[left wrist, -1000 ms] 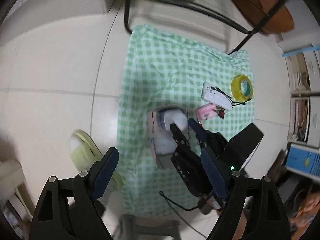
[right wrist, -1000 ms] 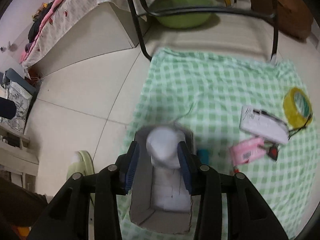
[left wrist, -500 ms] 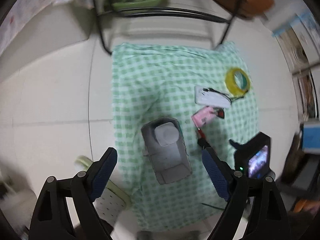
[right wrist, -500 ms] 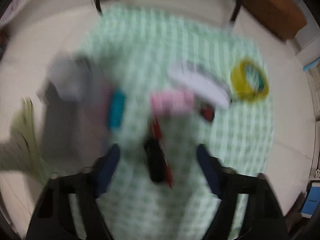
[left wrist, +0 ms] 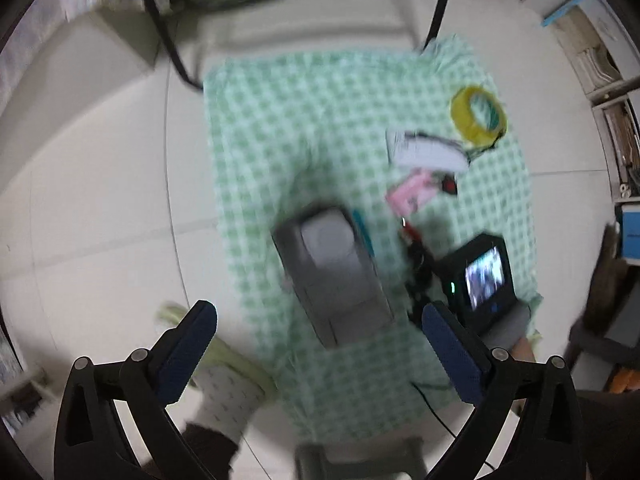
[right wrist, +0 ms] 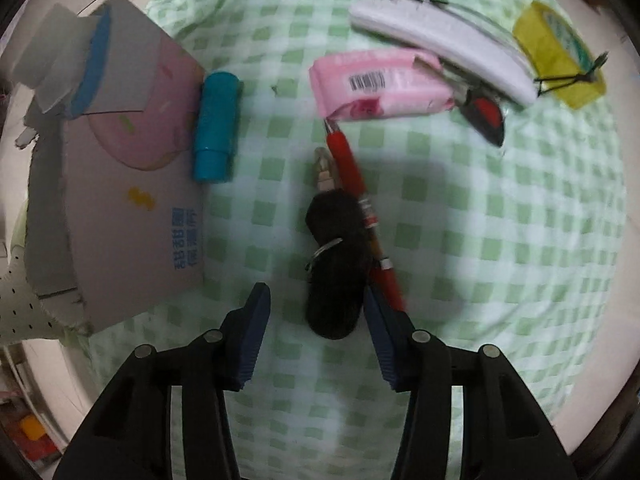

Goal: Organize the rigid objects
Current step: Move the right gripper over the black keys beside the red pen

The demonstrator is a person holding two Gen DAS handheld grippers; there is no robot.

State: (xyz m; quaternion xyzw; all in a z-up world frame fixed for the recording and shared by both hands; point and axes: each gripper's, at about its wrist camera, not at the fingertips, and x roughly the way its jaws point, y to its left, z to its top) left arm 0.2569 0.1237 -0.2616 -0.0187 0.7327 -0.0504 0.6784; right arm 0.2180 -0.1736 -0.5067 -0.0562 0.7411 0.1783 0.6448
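Progress looks early: one white item (left wrist: 326, 236) sits inside the grey cardboard box (left wrist: 340, 280), everything else is loose on the green checked cloth (right wrist: 460, 220), so most of the sorting is left, by my read. Right gripper (right wrist: 316, 336) is low over the cloth w/ a black key fob (right wrist: 336, 264) between its fingers (right wrist: 252, 340); jaws have just been closing, part-open now, pads not pressing on it yet as far as I can tell: a gap shows on the left side, and the right pad is just beside or touching it, can't say which. A red pen (right wrist: 360, 200) lies along the fob's right edge, running under the right finger tip, so it could get caught in the pinch. Ahead of the fingers & left: a teal tube (right wrist: 216, 128), tight against the box wall. Ahead & right: a pink packet (right wrist: 376, 84), then a white case (right wrist: 444, 44), a small red-black thing (right wrist: 486, 116), and the yellow tape roll (right wrist: 556, 56) furthest out. Left gripper (left wrist: 320, 356) hangs high above the box, pointing down, jaws just been opening and now wide, nothing between them. That view is blurred, so small items are hard to read there. Left to do, judging by this: fob, pen, tube, packet, case, tape all need a home, likely the box.
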